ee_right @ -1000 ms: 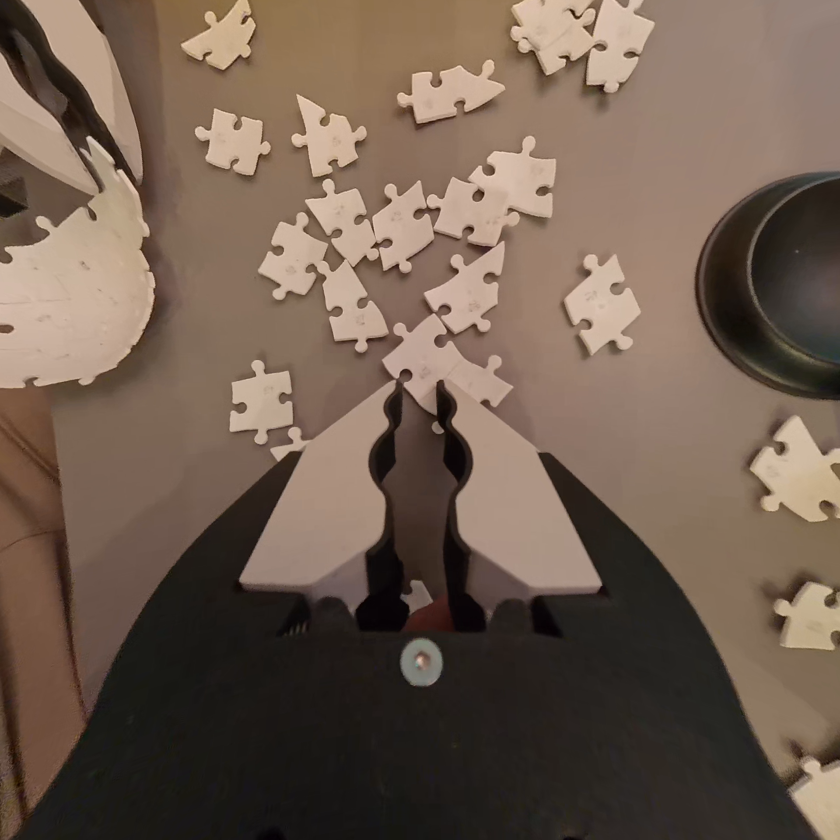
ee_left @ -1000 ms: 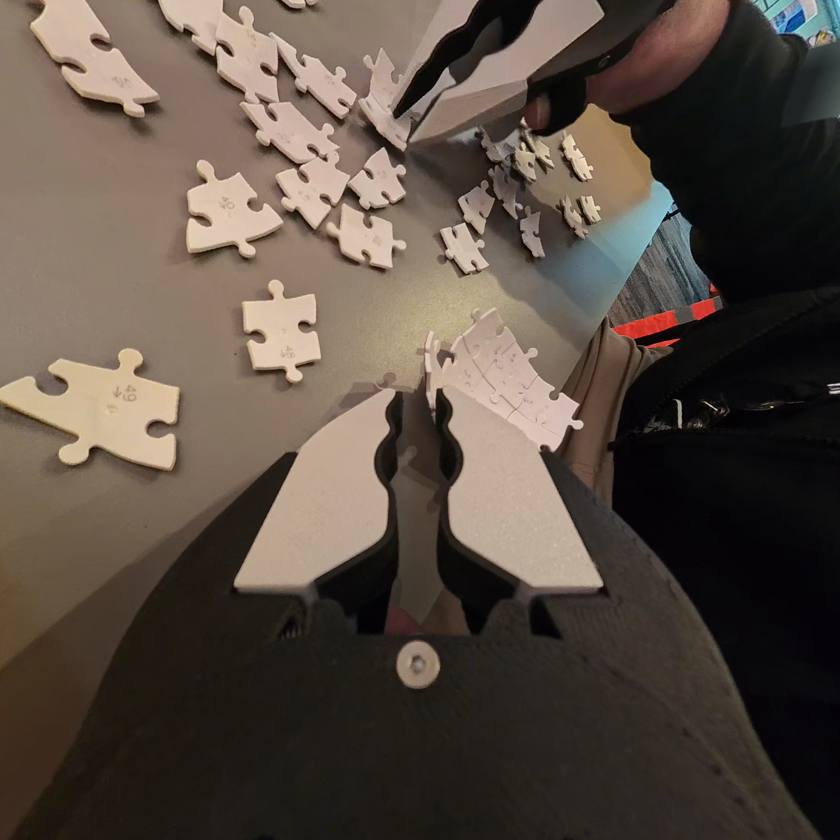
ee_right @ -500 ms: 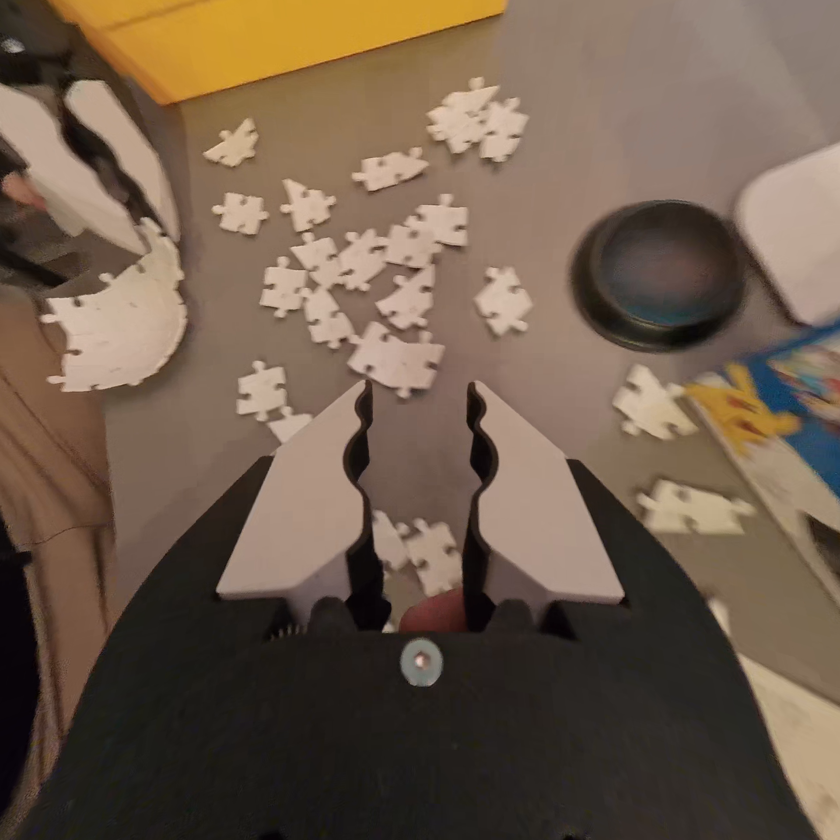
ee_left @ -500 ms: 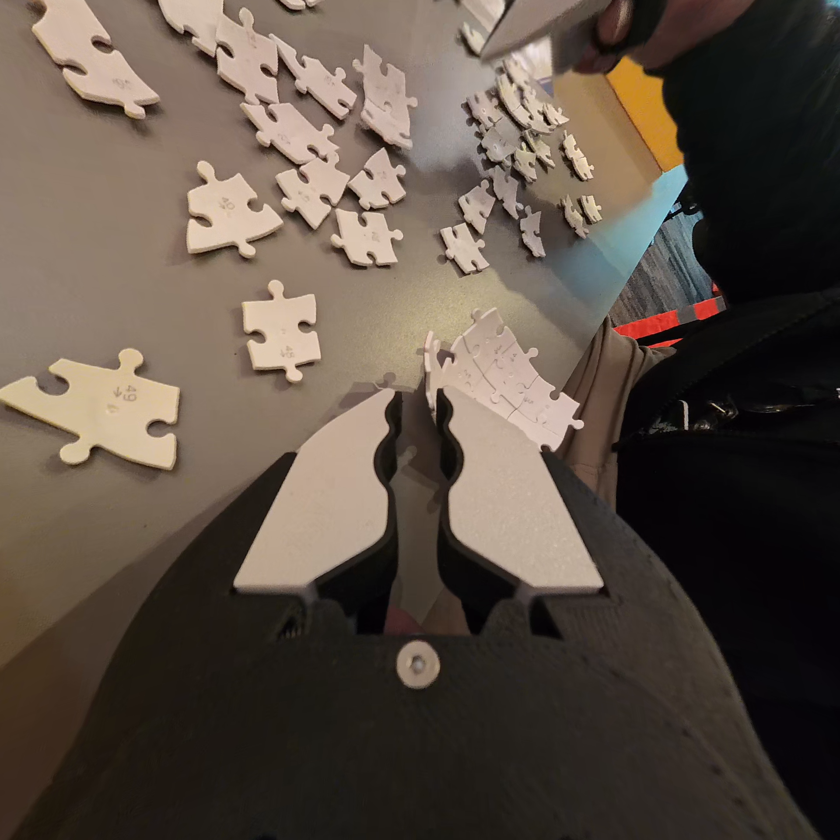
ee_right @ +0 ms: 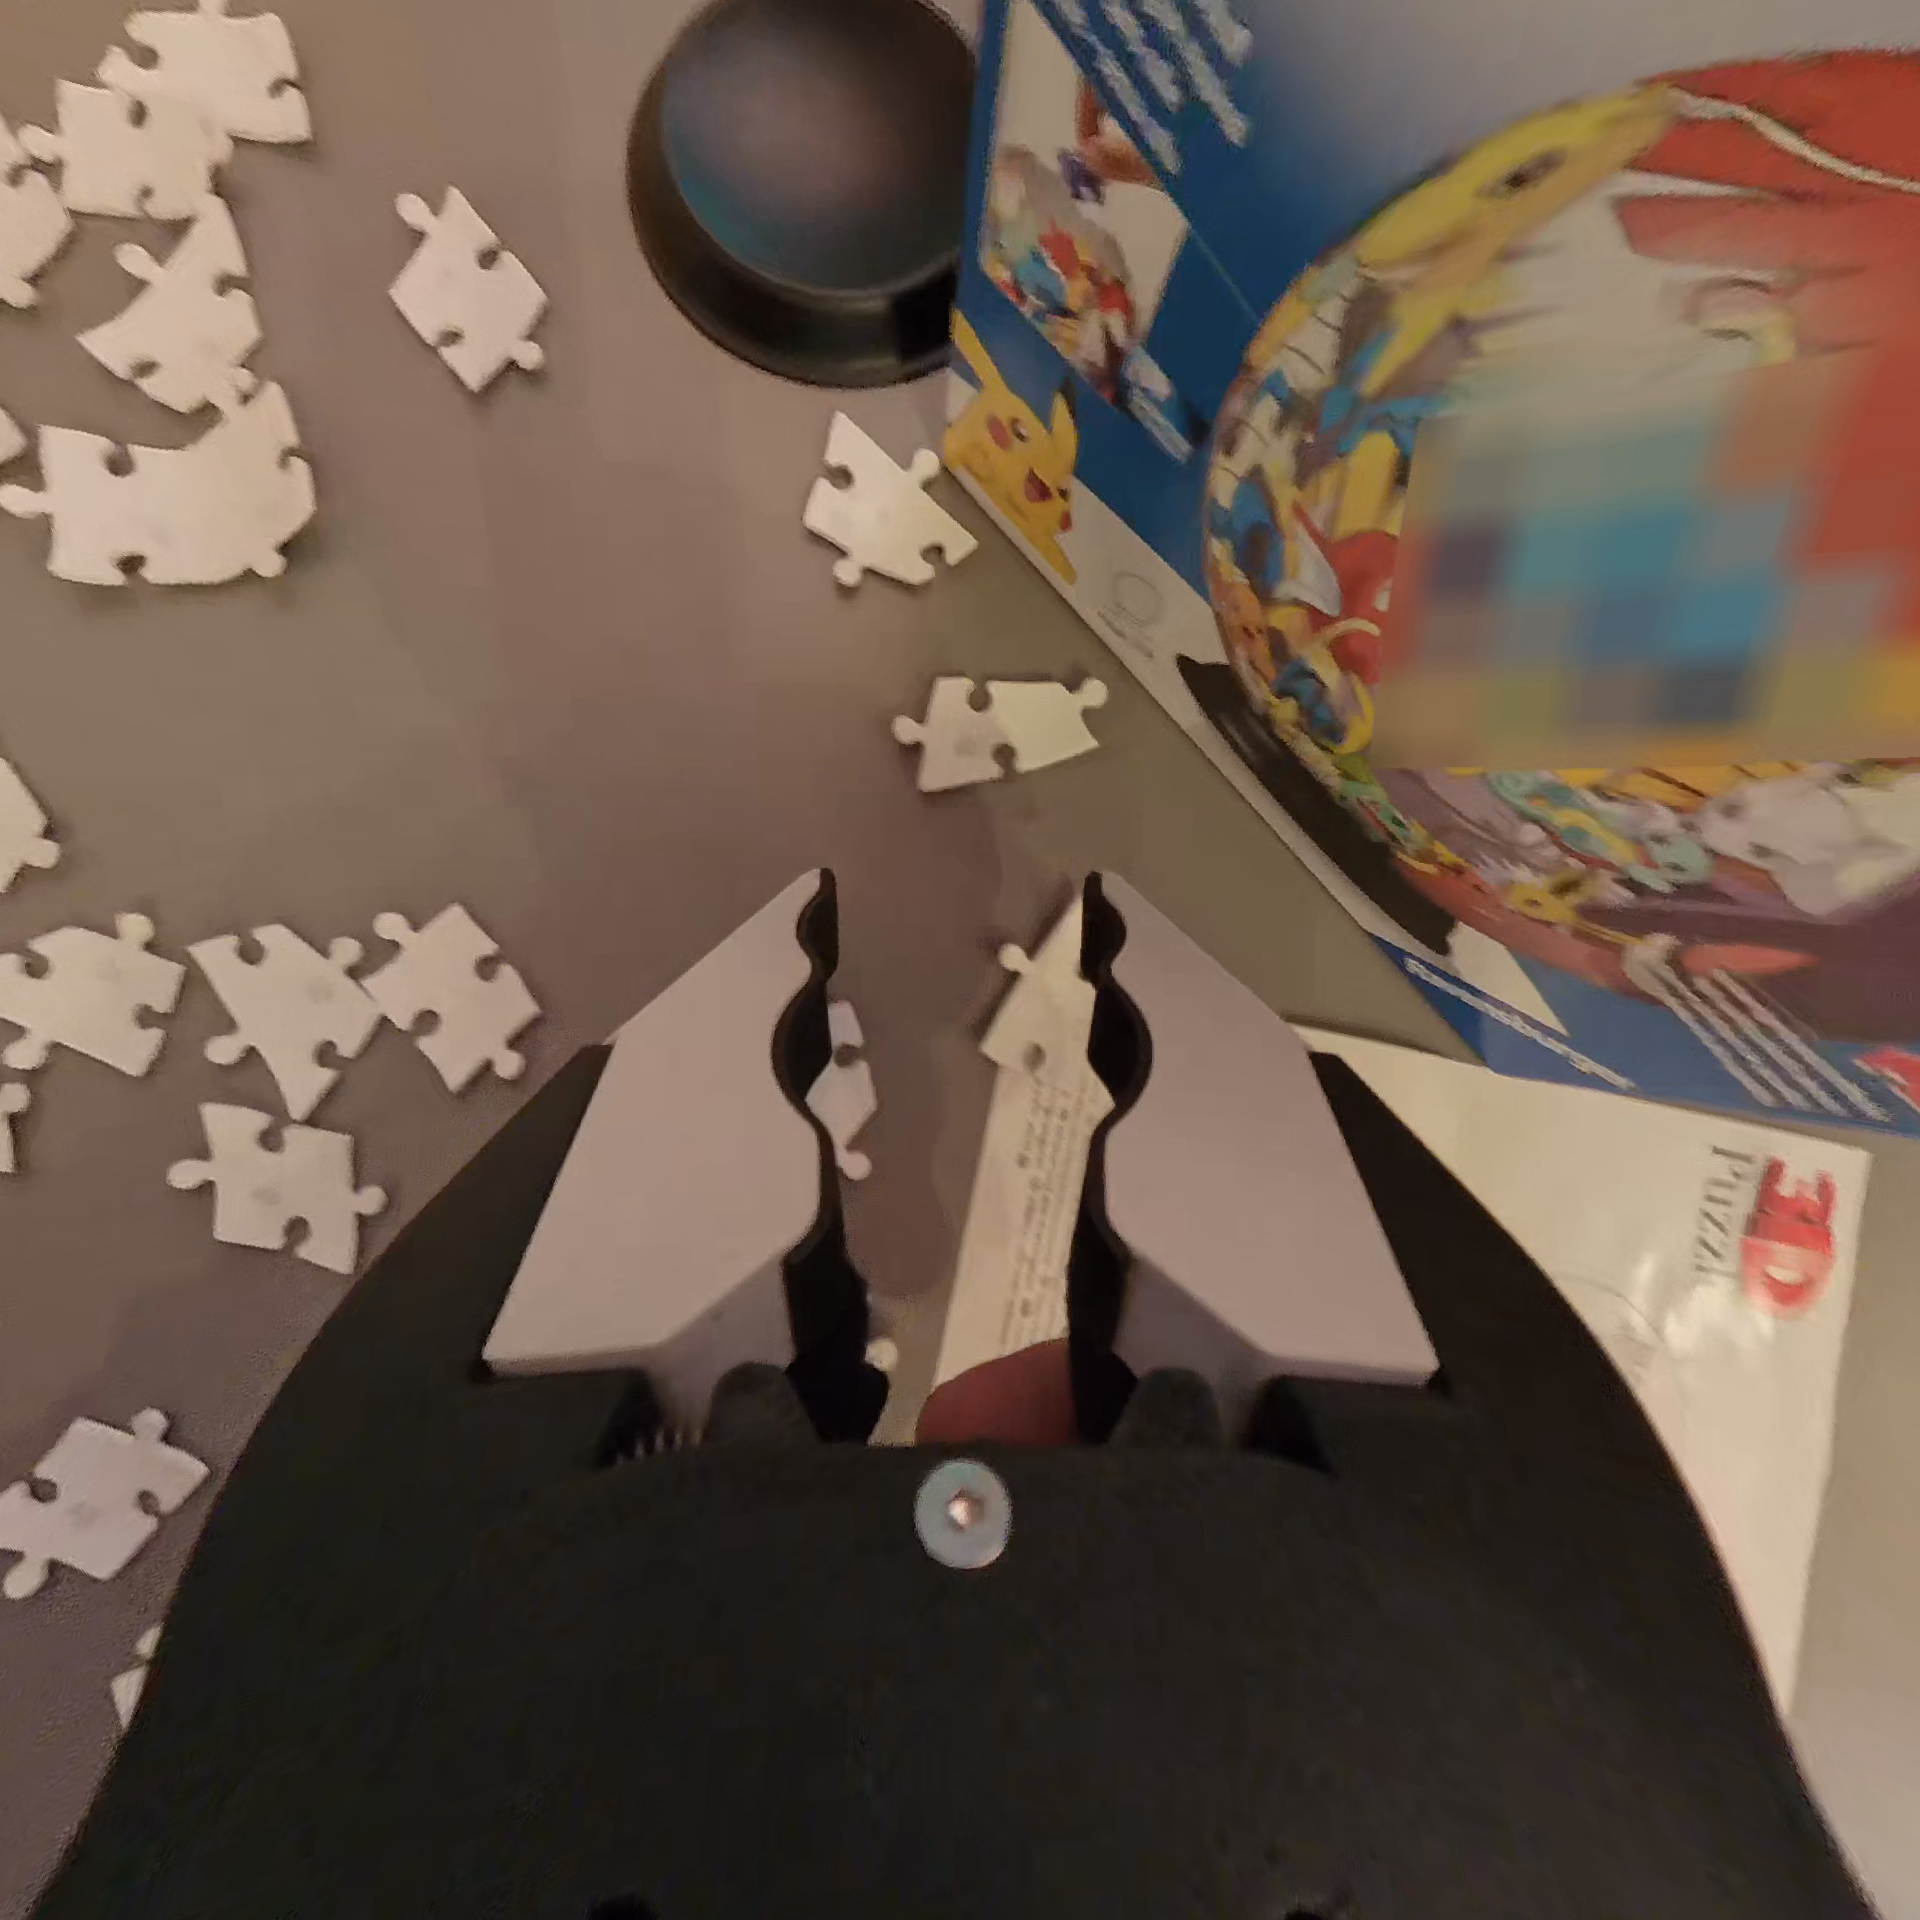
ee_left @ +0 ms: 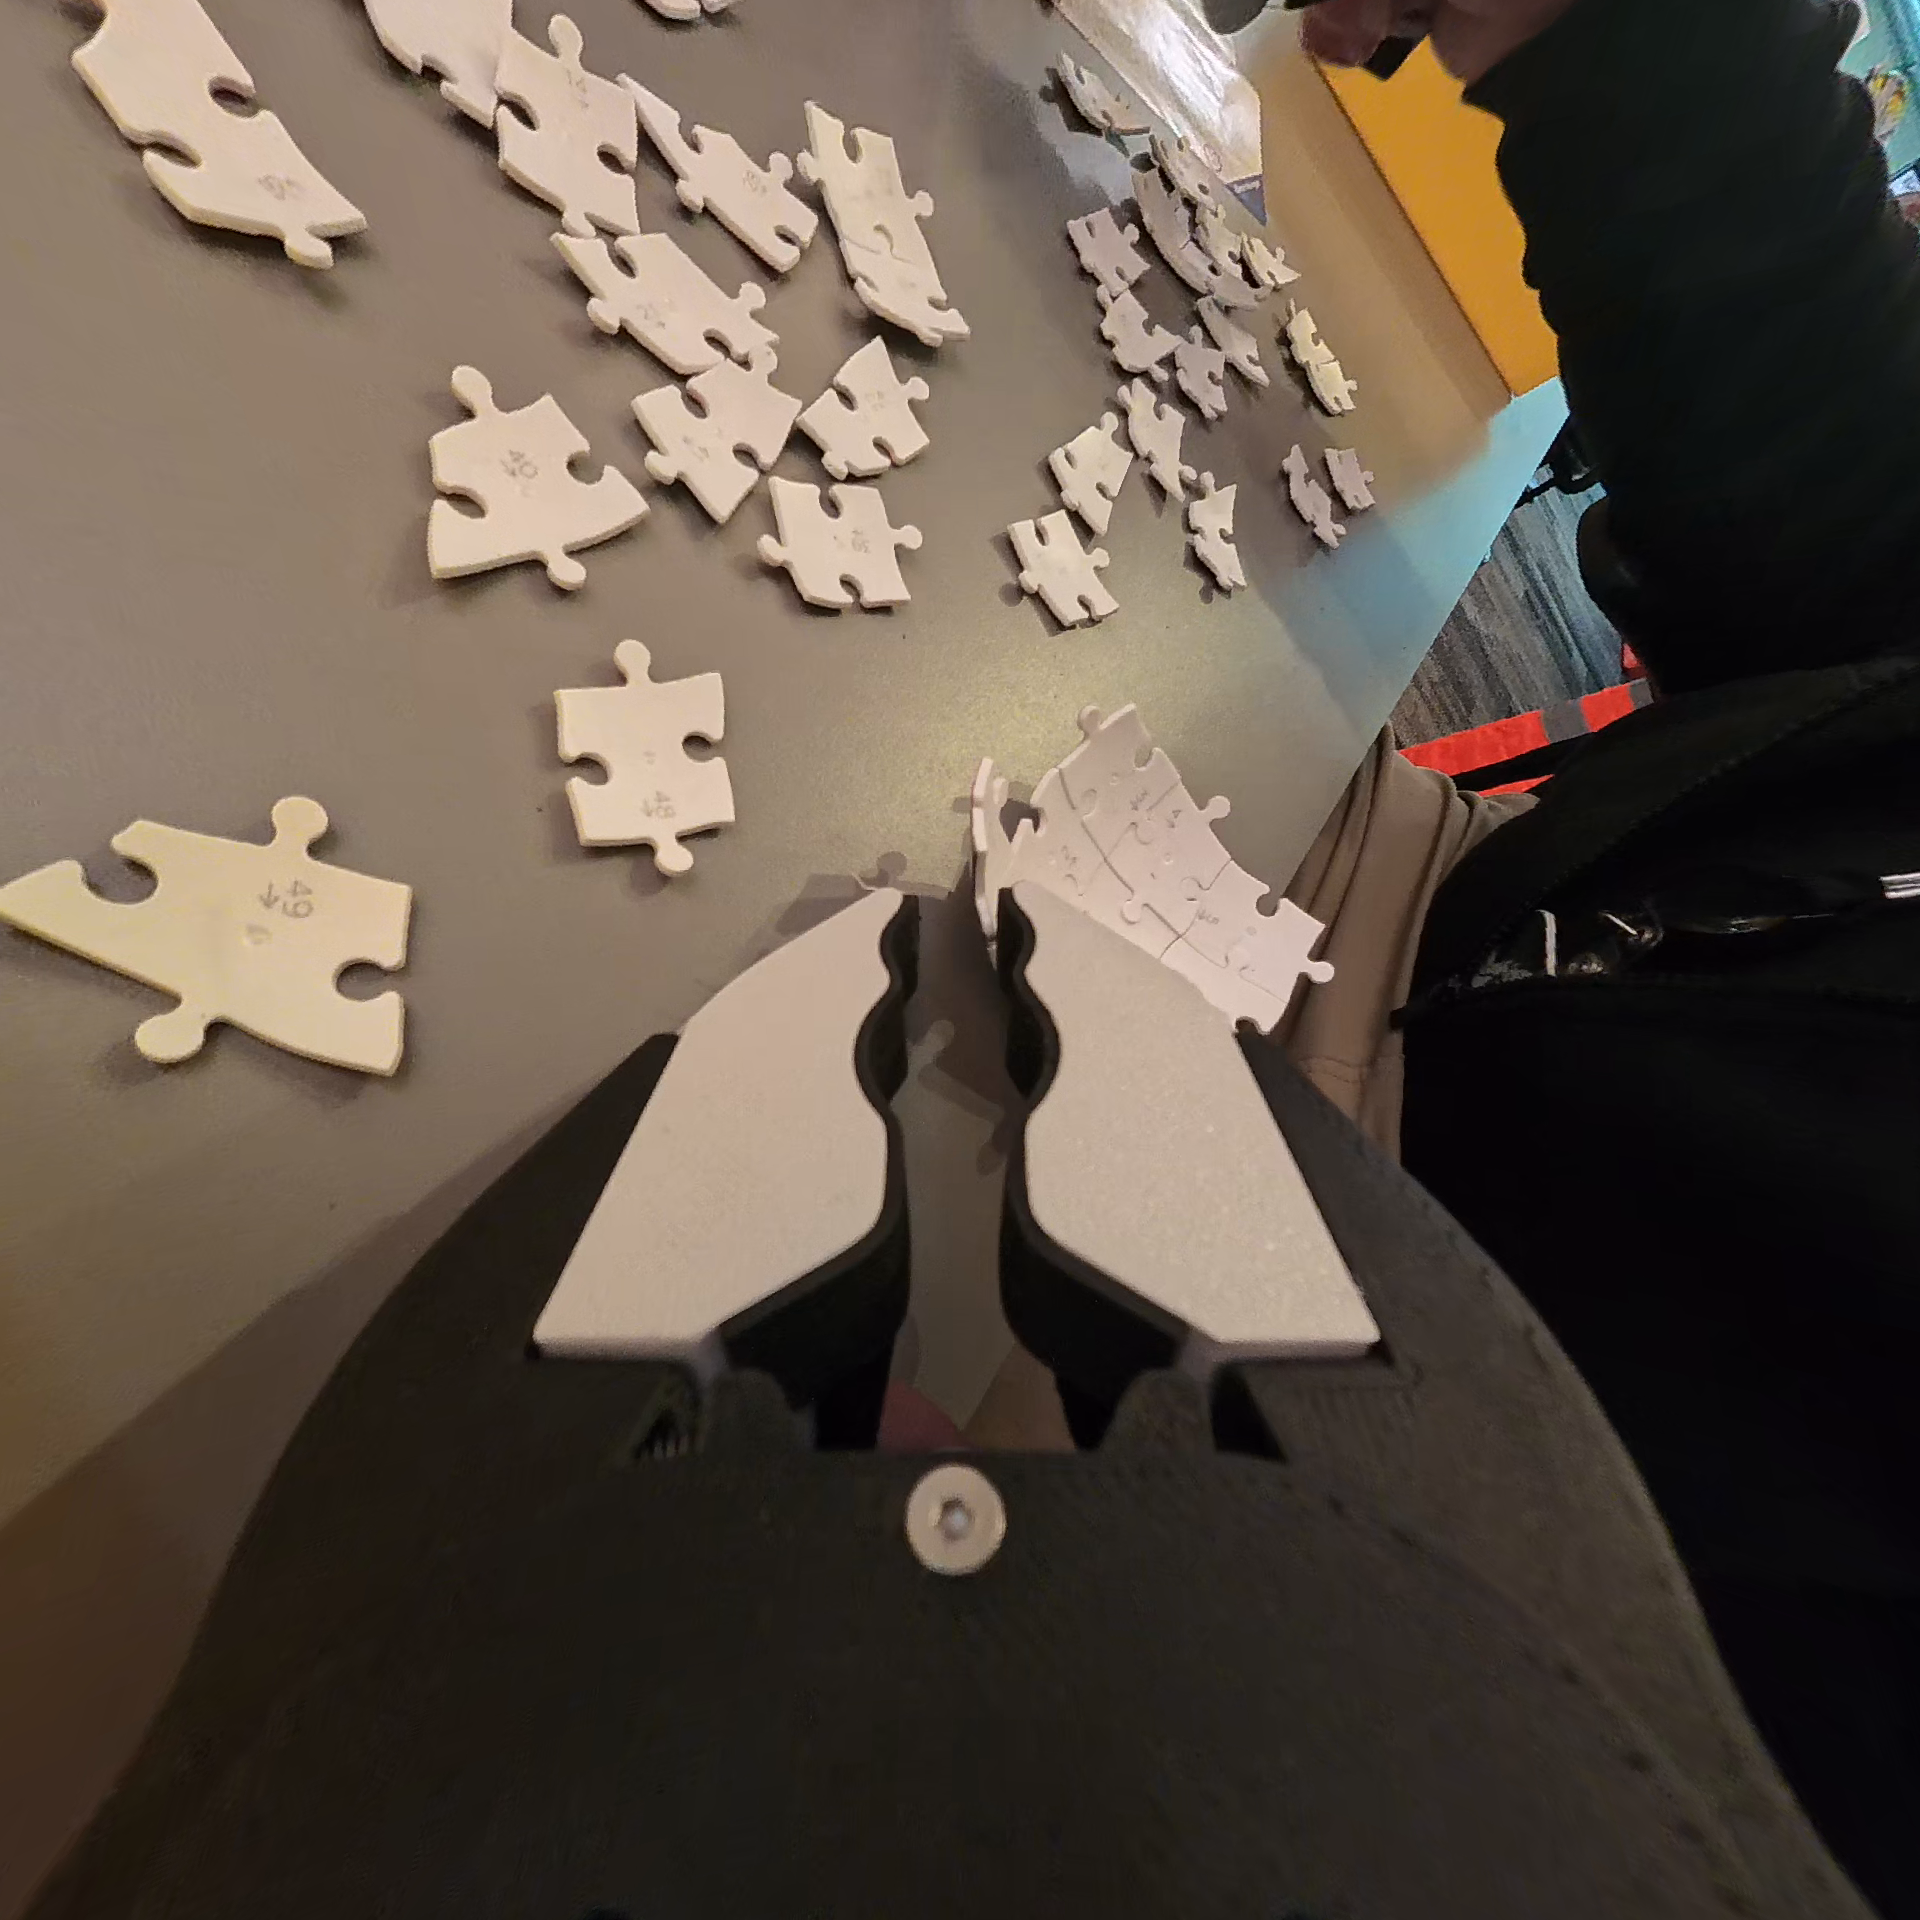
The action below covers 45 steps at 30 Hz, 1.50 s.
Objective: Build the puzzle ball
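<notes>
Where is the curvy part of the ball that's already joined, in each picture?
Left wrist view: joined curved section, centre, clamped at the left gripper tips.
Right wrist view: not in it.
Shared landmark: grey table scattered with loose white pieces.

The counter point(ee_left: 208, 644) is smooth and matt grey. Pieces point(ee_left: 644, 764) look like matt white plastic. The box point(ee_right: 1122, 343) is glossy printed card.

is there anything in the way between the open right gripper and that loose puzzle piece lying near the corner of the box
Nothing visible blocks it. The right gripper has its jaws apart over bare grey table, and the loose piece lies just beyond them. The puzzle box sits close on the right, and a triangular piece lies by the right jaw.
</notes>
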Available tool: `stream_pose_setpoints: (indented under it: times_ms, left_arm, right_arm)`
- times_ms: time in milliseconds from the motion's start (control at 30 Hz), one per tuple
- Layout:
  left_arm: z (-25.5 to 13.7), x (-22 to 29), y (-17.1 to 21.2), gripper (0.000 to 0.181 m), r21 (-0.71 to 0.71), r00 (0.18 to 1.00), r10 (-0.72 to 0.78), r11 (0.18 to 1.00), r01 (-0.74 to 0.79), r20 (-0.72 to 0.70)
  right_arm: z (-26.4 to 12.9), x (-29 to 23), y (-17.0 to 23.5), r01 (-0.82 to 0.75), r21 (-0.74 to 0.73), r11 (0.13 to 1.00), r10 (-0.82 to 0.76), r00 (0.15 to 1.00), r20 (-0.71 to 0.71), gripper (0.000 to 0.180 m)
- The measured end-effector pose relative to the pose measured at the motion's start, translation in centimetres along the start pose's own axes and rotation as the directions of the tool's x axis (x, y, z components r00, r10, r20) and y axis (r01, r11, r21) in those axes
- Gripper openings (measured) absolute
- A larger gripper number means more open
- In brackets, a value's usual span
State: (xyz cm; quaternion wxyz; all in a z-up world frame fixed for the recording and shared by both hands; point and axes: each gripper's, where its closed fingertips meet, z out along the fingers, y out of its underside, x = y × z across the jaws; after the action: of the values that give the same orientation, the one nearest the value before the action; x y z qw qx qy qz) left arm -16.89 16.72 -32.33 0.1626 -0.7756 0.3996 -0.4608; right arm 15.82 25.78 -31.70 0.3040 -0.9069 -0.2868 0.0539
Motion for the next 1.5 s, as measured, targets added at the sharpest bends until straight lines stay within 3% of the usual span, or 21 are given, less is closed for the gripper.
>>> stream_pose_setpoints:
  times_ms: [200,500,767,933,1100,1500]
  left_arm:
    - [0.0,0.0,0.0,0.014,0.005,1.000,-0.001,1.000,0.001,-0.005]
    - [0.0,0.0,0.0,0.014,0.004,1.000,-0.003,1.000,0.003,-0.003]
    - [0.0,0.0,0.0,0.014,0.005,1.000,-0.002,1.000,0.002,-0.003]
    - [0.0,0.0,0.0,0.014,0.002,1.000,-0.003,1.000,0.003,-0.001]
    - [0.0,0.0,0.0,0.014,0.001,1.000,-0.003,1.000,0.003,0.000]
    - [0.0,-0.1,0.0,0.014,0.002,1.000,-0.003,1.000,0.003,0.001]
  right_arm:
    - [-2.4,3.1,2.8,-0.105,-0.033,0.994,0.104,0.994,-0.022,0.038]
    - [-3.2,2.5,6.1,-0.102,-0.119,0.988,0.108,0.993,0.047,0.023]
    - [-4.3,-0.7,8.2,-0.028,-0.152,0.988,0.048,0.990,0.133,0.027]
    - [-4.2,-0.9,9.3,-0.011,-0.180,0.984,0.029,0.995,0.099,0.029]
    - [-4.6,-0.5,8.7,0.005,-0.158,0.987,0.005,0.998,0.060,0.028]
    - [-4.5,-5.2,7.0,0.064,-0.099,0.993,-0.046,0.983,0.176,0.037]
